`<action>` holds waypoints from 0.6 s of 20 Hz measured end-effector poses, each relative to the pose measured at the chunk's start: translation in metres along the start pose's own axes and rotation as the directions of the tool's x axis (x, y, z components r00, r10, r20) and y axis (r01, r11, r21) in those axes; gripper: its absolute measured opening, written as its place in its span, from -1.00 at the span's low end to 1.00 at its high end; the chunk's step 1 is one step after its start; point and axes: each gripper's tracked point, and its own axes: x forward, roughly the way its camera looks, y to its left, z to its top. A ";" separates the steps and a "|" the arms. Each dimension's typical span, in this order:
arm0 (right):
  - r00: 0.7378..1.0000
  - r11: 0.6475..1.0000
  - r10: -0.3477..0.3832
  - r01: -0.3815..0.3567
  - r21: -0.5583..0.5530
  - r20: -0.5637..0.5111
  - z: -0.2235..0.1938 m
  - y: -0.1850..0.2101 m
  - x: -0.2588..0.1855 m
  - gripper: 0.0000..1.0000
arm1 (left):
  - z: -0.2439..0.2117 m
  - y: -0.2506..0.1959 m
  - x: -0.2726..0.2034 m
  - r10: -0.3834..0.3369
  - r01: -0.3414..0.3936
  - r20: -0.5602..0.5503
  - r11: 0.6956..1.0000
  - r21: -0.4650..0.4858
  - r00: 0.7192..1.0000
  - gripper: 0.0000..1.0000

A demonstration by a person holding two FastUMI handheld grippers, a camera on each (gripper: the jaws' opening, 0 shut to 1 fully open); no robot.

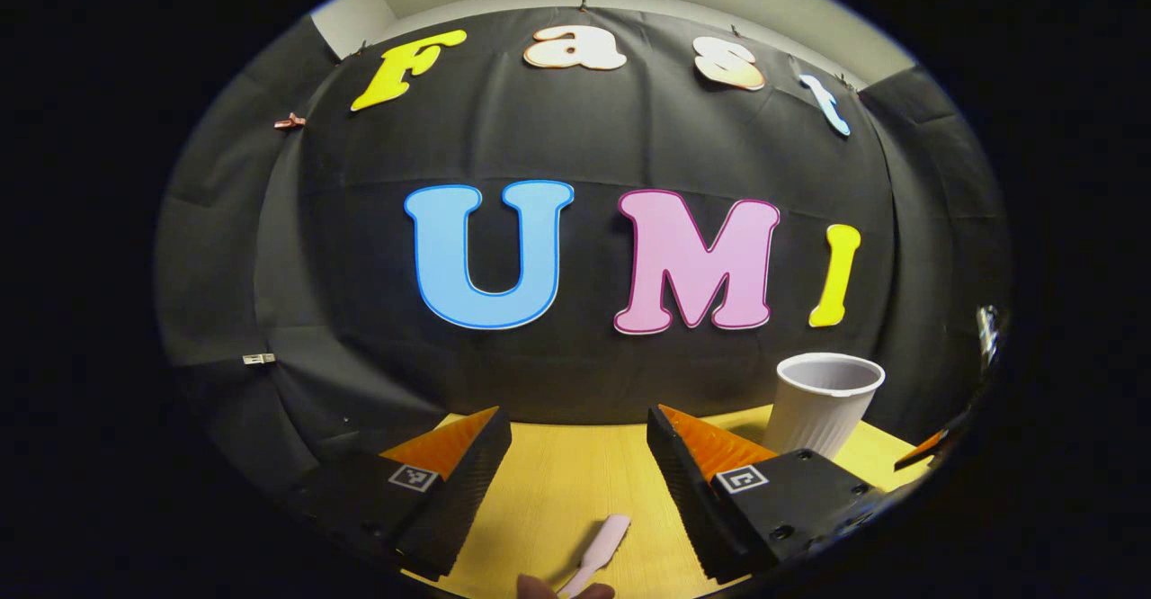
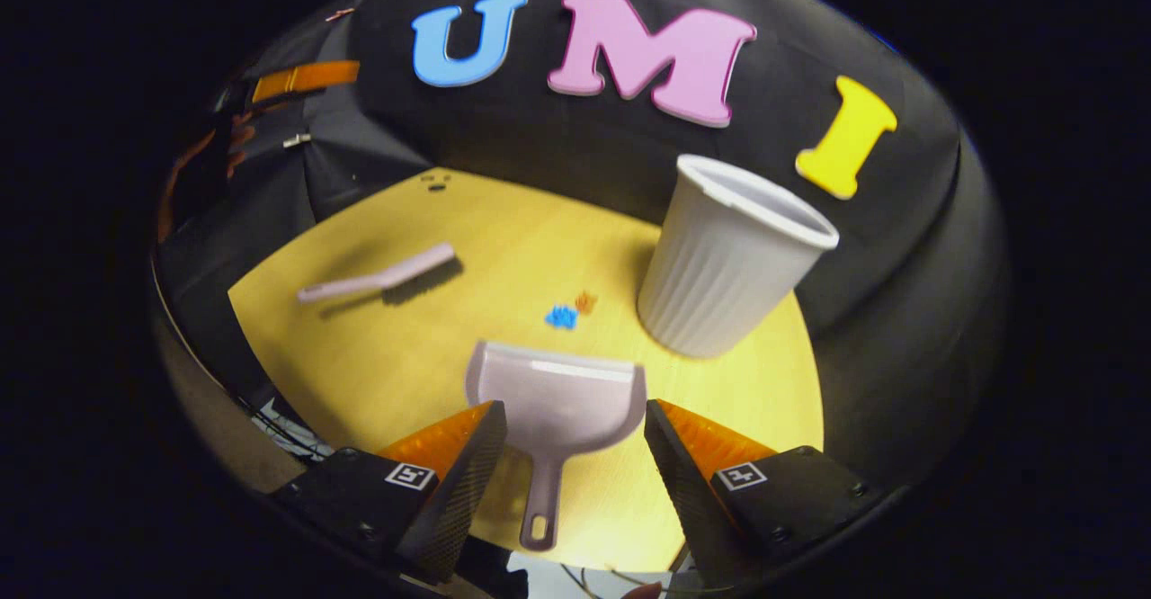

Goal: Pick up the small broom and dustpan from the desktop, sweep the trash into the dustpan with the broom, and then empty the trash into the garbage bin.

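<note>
Demo booth: black cloth wall point(image 1: 629, 383) behind wood desktop point(image 2: 405, 356).

Both views are sharp and evenly lit at centre, bending strongly toward the edges (fisheye). The broom point(image 2: 382, 279) casts a soft shadow ahead of the right gripper.

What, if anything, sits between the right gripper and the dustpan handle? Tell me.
Nothing visible. In the right gripper view the right gripper hangs open above the dustpan, whose handle lies on bare table between the fingers. The trash bits, the bin and the broom lie farther off.
</note>
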 end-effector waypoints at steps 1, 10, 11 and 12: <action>0.999 1.000 0.012 -0.012 0.017 -0.049 -0.019 0.004 0.007 0.94 | -0.001 -0.002 -0.002 -0.002 0.002 -0.003 1.000 0.002 1.000 0.92; 0.936 0.986 0.050 0.009 0.167 -0.348 -0.108 0.014 0.071 0.87 | -0.012 0.000 -0.014 0.013 -0.012 -0.026 0.999 0.040 1.000 0.92; 0.930 0.985 0.054 0.010 0.172 -0.364 -0.109 0.016 0.076 0.86 | -0.012 0.002 -0.016 0.016 -0.015 -0.030 0.999 0.042 0.999 0.92; 0.924 0.985 0.055 0.012 0.173 -0.378 -0.109 0.017 0.079 0.85 | -0.016 0.004 -0.018 0.019 -0.018 -0.036 0.999 0.043 0.999 0.92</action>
